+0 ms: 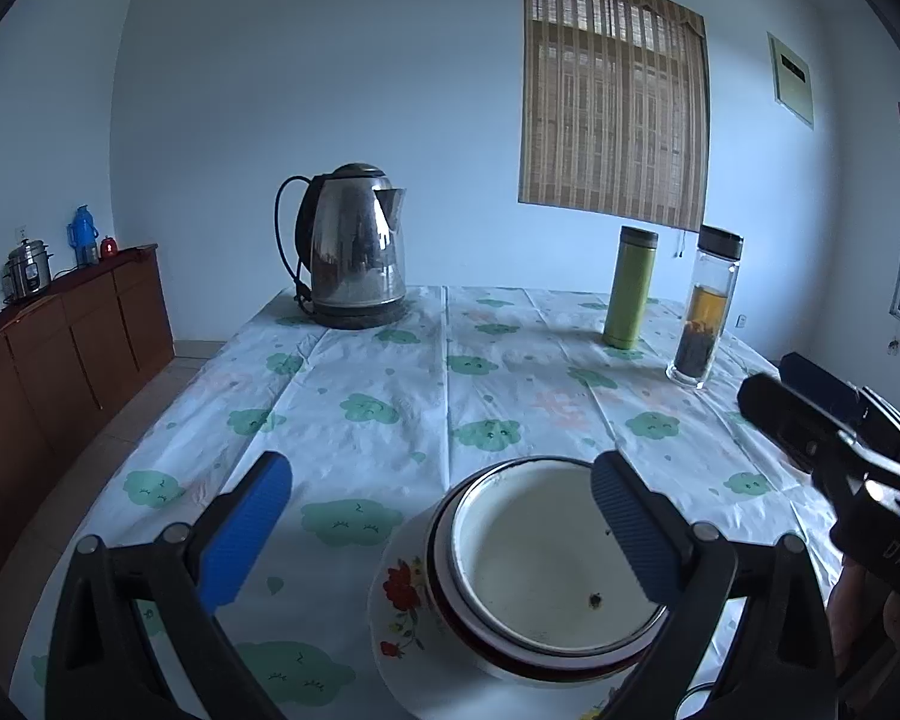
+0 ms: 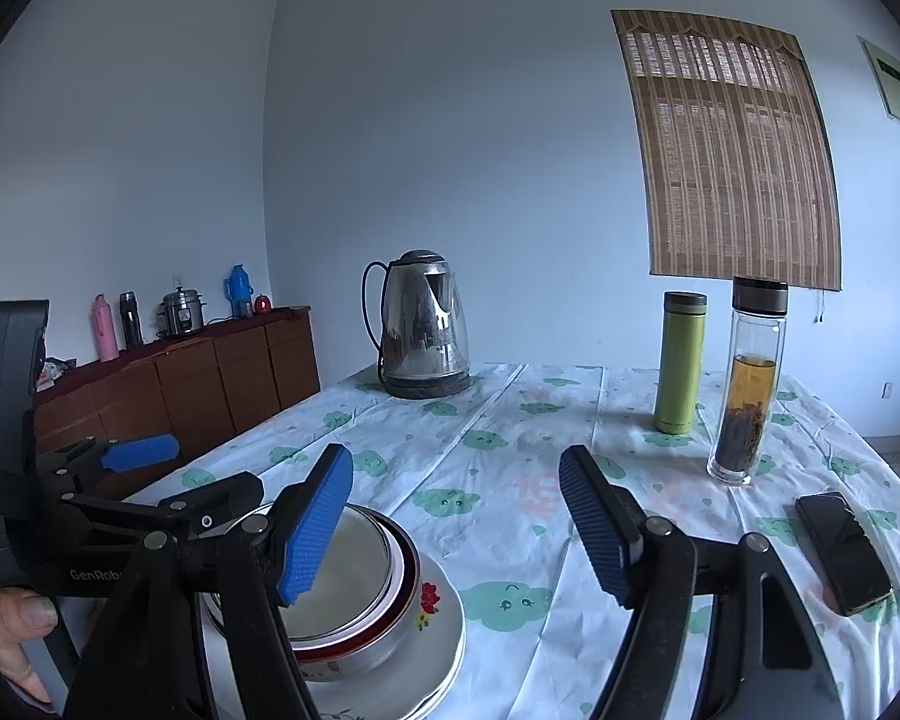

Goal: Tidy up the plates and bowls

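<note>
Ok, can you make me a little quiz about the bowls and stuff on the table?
1. True or false: the white bowl sits stacked on the flowered plate.
2. Which stands nearest the phone? A) kettle B) glass tea bottle C) green flask
3. Fill in: both hand-held grippers, left and right, are ____ and hold nothing.

Key: 1 true; 2 B; 3 open.
</note>
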Tool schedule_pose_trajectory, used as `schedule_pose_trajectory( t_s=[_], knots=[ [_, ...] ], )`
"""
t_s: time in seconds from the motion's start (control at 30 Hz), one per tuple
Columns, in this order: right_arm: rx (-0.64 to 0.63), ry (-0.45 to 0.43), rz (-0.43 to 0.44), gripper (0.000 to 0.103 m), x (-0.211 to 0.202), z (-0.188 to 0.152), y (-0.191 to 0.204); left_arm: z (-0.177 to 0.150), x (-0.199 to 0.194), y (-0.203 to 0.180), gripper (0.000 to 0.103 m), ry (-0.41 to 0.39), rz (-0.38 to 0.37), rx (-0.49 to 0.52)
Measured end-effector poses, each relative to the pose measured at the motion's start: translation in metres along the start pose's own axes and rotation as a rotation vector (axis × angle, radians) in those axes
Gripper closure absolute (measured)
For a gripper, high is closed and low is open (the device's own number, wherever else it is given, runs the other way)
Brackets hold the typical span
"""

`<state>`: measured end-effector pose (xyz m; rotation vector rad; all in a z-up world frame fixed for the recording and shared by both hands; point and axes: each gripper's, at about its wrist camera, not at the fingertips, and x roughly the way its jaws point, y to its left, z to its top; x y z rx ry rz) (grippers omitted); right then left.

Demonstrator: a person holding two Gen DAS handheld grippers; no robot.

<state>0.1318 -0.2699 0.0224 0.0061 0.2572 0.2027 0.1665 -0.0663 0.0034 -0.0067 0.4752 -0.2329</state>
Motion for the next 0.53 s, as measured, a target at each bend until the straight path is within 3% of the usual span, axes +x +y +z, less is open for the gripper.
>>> schedule_pose_trajectory(
  t_s=[0.53],
  knots=[
    [-0.014, 0.021, -0.02, 0.03, 0.0021, -0.001, 0.0003, 0.0, -0.0014, -0.0002, 0.0, -0.03, 0.028, 0.031]
  ],
)
